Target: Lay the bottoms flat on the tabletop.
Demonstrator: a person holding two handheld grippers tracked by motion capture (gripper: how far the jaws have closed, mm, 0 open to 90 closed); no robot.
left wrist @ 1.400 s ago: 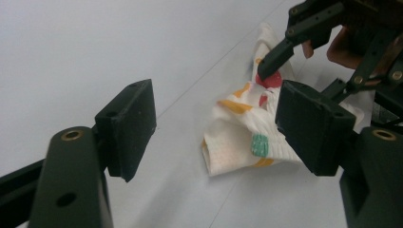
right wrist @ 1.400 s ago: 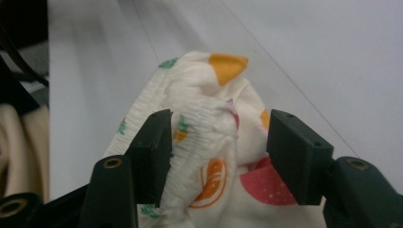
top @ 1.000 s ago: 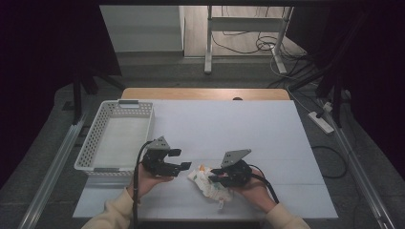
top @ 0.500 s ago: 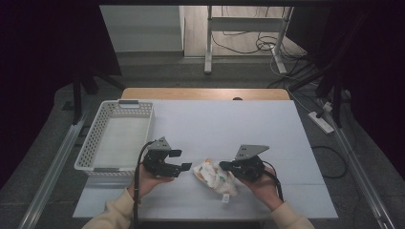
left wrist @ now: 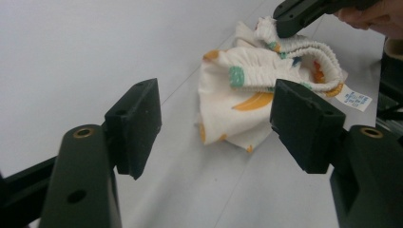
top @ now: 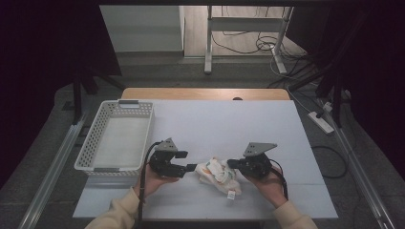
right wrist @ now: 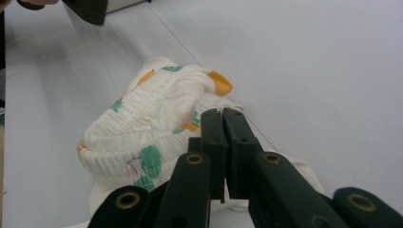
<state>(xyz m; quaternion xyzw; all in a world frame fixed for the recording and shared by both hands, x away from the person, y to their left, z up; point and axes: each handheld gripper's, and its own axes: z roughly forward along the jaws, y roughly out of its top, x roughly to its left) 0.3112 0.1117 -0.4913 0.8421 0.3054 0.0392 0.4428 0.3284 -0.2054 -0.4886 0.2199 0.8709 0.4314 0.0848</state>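
High view: two hands come in from the bottom edge, a gripper in each, both pointed inward at a crumpled patterned cloth (top: 218, 173) lying between them on the white surface (top: 229, 119).
Left hand pose: left hand (top: 154, 177) wraps the gripper body from below, forearm in a pale sleeve angled up from bottom left; left gripper (top: 191, 167) held low and about level, tips toward the cloth's left edge.
Right hand pose: right hand (top: 267, 183) cups its gripper from below; right gripper (top: 230, 163) low, pointing left at the cloth's upper right side.
Left fingers: released, wide gap, jaws have just been closing a little; in the left gripper view the cloth (left wrist: 256, 95) lies ahead of and between the two pads (left wrist: 138, 123), not touched.
Right fingers: clenched tight on the elastic ribbed edge of the cloth (right wrist: 152, 137), seen pinched at the tip in the left gripper view.
Cloth: cream with orange and green prints, bunched, white care tag (left wrist: 355, 99) sticking out at one side; near the front middle of the surface.
Basket: white perforated basket (top: 95, 143) on the far left, just beside the left gripper, well apart from the cloth.
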